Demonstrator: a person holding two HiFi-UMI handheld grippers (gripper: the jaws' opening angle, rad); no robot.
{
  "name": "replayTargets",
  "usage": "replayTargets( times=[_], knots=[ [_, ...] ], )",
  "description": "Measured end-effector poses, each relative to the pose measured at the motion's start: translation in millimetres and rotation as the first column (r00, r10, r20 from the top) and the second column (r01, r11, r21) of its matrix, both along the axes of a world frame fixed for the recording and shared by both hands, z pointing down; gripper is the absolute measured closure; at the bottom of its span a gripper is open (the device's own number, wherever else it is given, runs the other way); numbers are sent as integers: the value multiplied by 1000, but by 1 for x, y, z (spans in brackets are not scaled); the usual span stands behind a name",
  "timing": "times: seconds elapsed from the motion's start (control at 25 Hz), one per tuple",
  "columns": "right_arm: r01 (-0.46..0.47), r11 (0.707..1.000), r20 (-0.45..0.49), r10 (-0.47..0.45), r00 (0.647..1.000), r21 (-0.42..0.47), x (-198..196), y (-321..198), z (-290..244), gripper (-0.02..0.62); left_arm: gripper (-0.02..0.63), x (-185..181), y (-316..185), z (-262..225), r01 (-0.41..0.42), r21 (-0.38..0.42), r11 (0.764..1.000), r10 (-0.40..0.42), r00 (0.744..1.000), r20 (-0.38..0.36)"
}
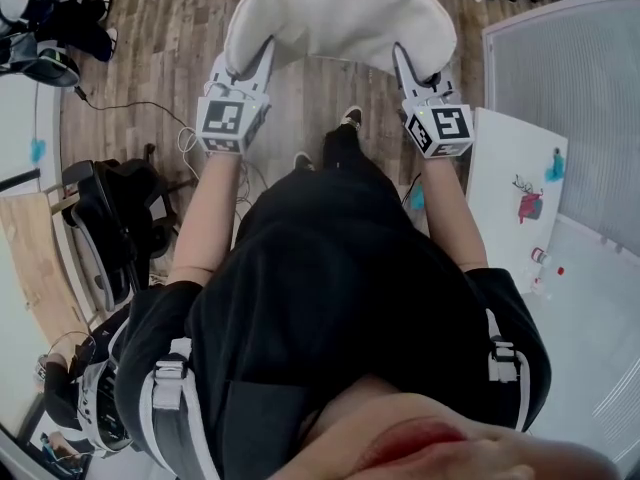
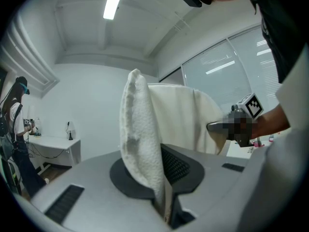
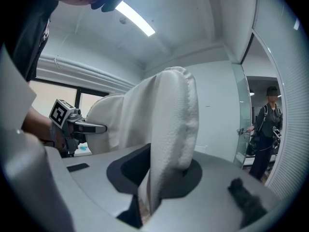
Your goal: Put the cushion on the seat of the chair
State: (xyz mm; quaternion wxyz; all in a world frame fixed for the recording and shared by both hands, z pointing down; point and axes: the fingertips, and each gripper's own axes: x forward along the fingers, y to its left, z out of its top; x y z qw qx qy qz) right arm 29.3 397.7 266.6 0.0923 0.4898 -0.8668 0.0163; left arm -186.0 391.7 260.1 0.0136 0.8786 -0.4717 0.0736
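Observation:
A white, fleecy cushion (image 1: pixel 335 13) hangs in front of me over the wooden floor, held up by its two near corners. My left gripper (image 1: pixel 245 68) is shut on its left edge, and in the left gripper view the fabric (image 2: pixel 142 144) is pinched between the jaws (image 2: pixel 164 197). My right gripper (image 1: pixel 415 68) is shut on the right edge, with the cushion (image 3: pixel 169 129) rising out of its jaws (image 3: pixel 147 197). Each gripper view shows the other gripper (image 2: pixel 241 124) (image 3: pixel 72 124) across the cushion. A black office chair (image 1: pixel 110 218) stands to my left, partly hidden by my arm.
A white table (image 1: pixel 520 183) with small red and blue items stands to the right, against a glass partition. Cables (image 1: pixel 150 108) trail over the floor at the left. A person (image 3: pixel 268 129) stands by a door. A white desk (image 2: pixel 53 144) lines the far wall.

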Motion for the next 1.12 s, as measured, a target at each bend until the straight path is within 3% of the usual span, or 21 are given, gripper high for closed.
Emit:
replayTargets(
  times=[1.12],
  knots=[
    [105,993,30,-104,994,-47,110,-222,29,538,554,108,-204,18,91,-55,994,-87,994,71]
  ],
)
